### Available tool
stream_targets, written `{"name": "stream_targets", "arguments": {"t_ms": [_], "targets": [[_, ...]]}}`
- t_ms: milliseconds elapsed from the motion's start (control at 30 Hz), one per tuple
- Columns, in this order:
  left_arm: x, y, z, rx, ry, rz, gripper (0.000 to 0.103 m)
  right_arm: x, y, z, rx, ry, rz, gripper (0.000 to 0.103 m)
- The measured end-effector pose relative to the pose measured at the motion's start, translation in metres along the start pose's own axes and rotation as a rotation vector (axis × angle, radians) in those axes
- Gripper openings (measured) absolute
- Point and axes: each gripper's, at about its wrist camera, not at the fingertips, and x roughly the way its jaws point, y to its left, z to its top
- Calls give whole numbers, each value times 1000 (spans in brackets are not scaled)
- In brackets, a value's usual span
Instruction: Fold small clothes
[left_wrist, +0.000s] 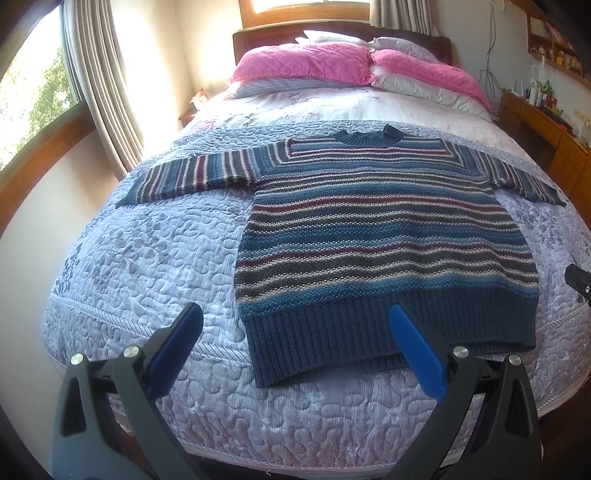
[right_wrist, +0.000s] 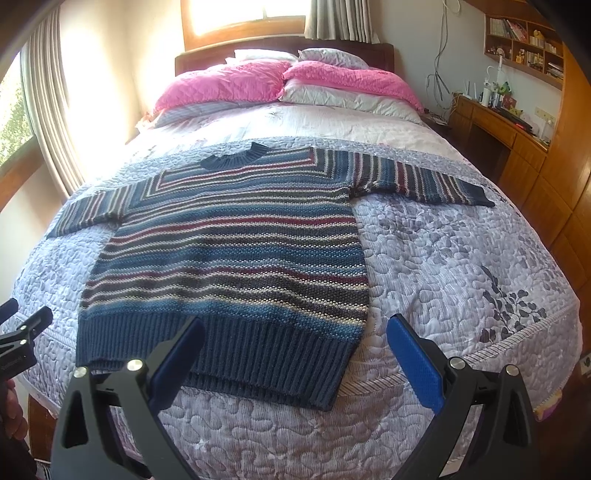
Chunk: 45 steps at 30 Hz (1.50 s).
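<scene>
A striped knit sweater (left_wrist: 384, 236) (right_wrist: 236, 251) in blue, maroon, grey and cream lies flat on the bed, both sleeves spread out sideways and its dark ribbed hem toward me. My left gripper (left_wrist: 295, 321) hovers open above the hem's left corner, blue pads wide apart with nothing between them. My right gripper (right_wrist: 297, 332) is open too, above the hem's right corner, holding nothing. In the left wrist view the right gripper's tip (left_wrist: 580, 282) shows at the right edge. The right wrist view catches the left gripper (right_wrist: 22, 328) at its left edge.
The bed has a lilac quilted cover (left_wrist: 147, 258) (right_wrist: 461, 266). Pink and white pillows (left_wrist: 306, 62) (right_wrist: 229, 85) lie at the headboard. Curtains and a window (left_wrist: 37, 85) stand left; a wooden desk with shelves (right_wrist: 517, 122) lines the right wall. A hand (right_wrist: 13, 413) shows lower left.
</scene>
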Motion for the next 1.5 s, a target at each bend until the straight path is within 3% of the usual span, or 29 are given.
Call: {"name": "stream_targets", "arguments": {"t_ms": [1500], "targets": [[8,-2,0,5,16,12,100,2,-5,1,6,-18,-1,99]]}}
